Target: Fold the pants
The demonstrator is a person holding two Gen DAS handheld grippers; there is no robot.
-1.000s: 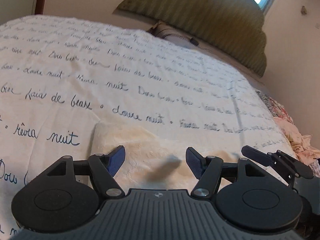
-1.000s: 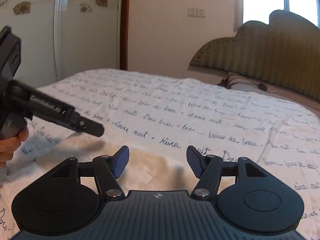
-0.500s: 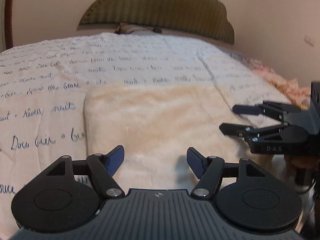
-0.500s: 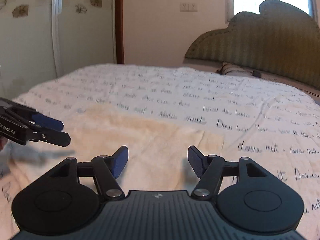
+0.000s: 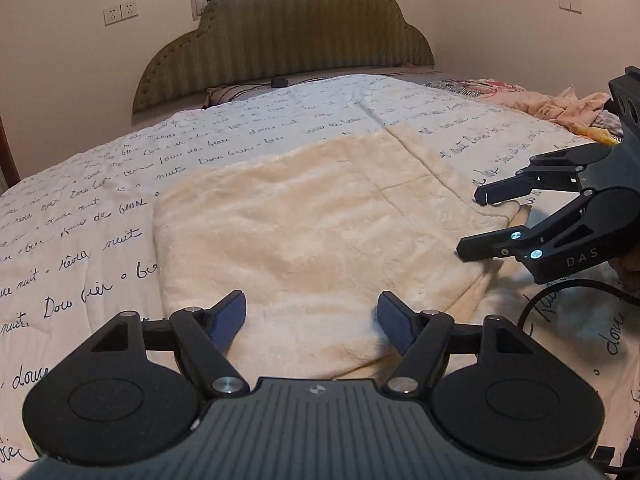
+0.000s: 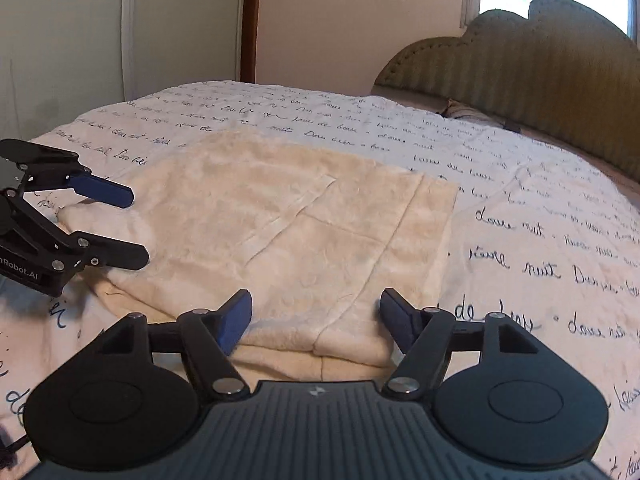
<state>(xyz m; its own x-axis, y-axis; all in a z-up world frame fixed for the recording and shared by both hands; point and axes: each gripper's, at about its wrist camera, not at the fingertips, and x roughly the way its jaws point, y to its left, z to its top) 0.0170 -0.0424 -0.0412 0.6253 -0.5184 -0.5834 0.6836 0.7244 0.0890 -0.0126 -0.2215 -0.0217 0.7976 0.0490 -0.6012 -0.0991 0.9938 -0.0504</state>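
Observation:
Cream fleece pants (image 5: 320, 216) lie folded flat on the bed, also seen in the right wrist view as pants (image 6: 304, 216). My left gripper (image 5: 312, 312) hovers over their near edge with its jaws opening; fabric lies under the gap and the pads do not press it. It shows in the right wrist view as the left gripper (image 6: 136, 227), at the pants' left end. My right gripper (image 6: 316, 304) straddles a near folded corner, jaws opening, not pressing. In the left wrist view the right gripper (image 5: 474, 222) sits at the pants' right end.
The pants rest on a white bedspread (image 5: 100, 208) with dark handwriting. A green padded headboard (image 5: 288, 32) and a pillow (image 5: 224, 94) stand at the far end. Crumpled pink clothes (image 5: 560, 106) lie at the far right. A black cable (image 5: 560, 292) trails near the right gripper.
Both grippers have come lower and closer to the pants' near edge. The left one has rolled level and swung so the right gripper's fingers show. Both jaws stand slightly wider.

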